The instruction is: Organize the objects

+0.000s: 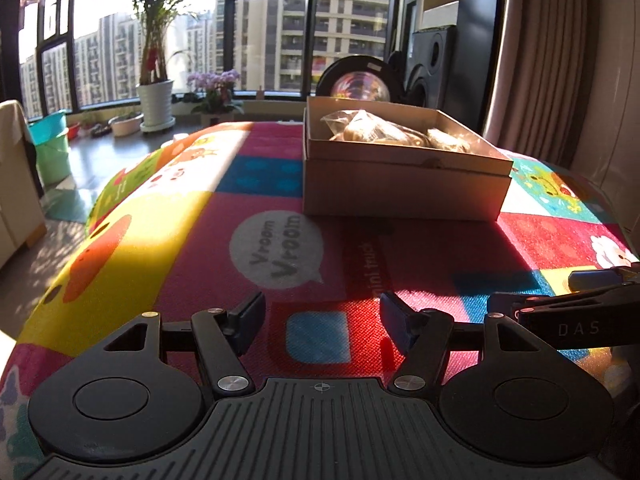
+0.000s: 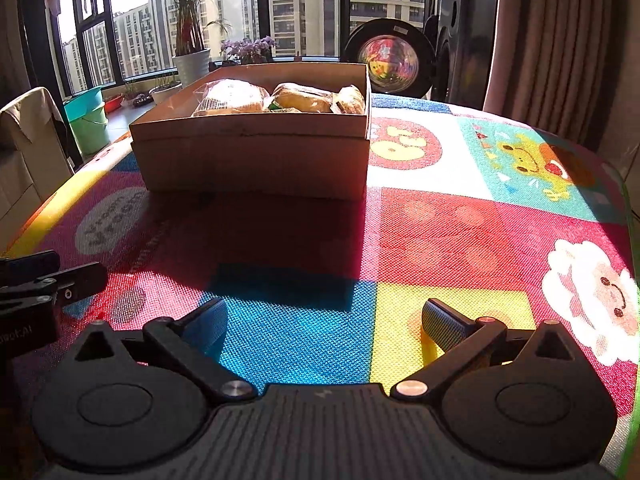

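Cardboard box [image 2: 256, 156] on counter [image 2: 440, 232]: wrapped buns [image 2: 236, 98] plain from right wrist (left sees one bag). Left claw [image 1: 322, 322] and right claw [image 2: 324, 326]: both apart, empty.

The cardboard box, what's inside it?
The cardboard box holds bread rolls wrapped in clear plastic bags; about three show in the right wrist view. Its walls hide the box floor and anything underneath the rolls.

One cardboard box [image 2: 256, 160], three wrapped bread packets [image 2: 230, 98], one patterned play mat [image 2: 440, 208], two open tongs [image 2: 324, 320]
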A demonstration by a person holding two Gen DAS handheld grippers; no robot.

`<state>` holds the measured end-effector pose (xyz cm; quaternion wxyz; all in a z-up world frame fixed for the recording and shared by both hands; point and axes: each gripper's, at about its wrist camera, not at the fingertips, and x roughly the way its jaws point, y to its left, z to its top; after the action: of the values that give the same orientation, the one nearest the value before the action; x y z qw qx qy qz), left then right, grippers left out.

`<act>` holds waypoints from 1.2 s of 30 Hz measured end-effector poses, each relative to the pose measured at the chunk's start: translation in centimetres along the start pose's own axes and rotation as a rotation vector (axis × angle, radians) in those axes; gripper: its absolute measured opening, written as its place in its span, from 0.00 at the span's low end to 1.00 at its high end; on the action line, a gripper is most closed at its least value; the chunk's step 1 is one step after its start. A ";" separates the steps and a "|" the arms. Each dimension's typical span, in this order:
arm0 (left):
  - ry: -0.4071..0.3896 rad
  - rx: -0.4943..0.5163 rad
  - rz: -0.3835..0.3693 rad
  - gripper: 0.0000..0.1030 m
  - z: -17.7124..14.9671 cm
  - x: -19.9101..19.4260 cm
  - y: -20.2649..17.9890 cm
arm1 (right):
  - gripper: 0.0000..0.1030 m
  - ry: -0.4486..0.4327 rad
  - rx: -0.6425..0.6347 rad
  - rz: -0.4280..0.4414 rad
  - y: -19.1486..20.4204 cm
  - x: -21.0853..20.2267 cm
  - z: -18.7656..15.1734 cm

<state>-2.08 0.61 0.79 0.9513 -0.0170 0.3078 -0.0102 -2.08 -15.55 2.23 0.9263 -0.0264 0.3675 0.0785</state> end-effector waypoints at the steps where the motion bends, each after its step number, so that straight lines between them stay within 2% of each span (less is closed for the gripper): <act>1: -0.003 0.019 0.007 0.67 -0.1 0.1 -0.3 | 1.00 -0.004 0.001 -0.004 0.1 0.0 -0.1; 3: -0.001 0.065 0.031 0.66 -0.3 0.5 -1.1 | 1.00 -0.024 0.007 -0.006 -0.1 0.0 -0.3; 6: 0.005 0.037 0.011 0.67 0.0 0.8 -1.3 | 1.00 -0.048 0.010 -0.008 0.0 -0.2 -0.7; 10: 0.013 0.035 0.022 0.70 0.0 1.2 -1.6 | 1.00 -0.063 0.018 -0.009 -0.2 -0.2 -0.8; 16: 0.013 0.037 0.023 0.70 0.0 1.2 -1.7 | 1.00 -0.064 0.044 -0.071 -0.3 -0.2 -0.9; 22: 0.017 0.035 0.040 0.73 0.1 1.5 -2.1 | 1.00 -0.063 0.048 -0.064 -0.5 -0.1 -0.8; 36: 0.016 0.029 0.054 0.73 0.0 1.3 -2.3 | 1.00 -0.075 0.042 -0.062 -0.5 -0.4 -1.1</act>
<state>-1.05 -1.71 0.11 0.9489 0.0051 0.3155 0.0110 -3.07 -16.25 1.67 0.9418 -0.0152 0.3329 0.0432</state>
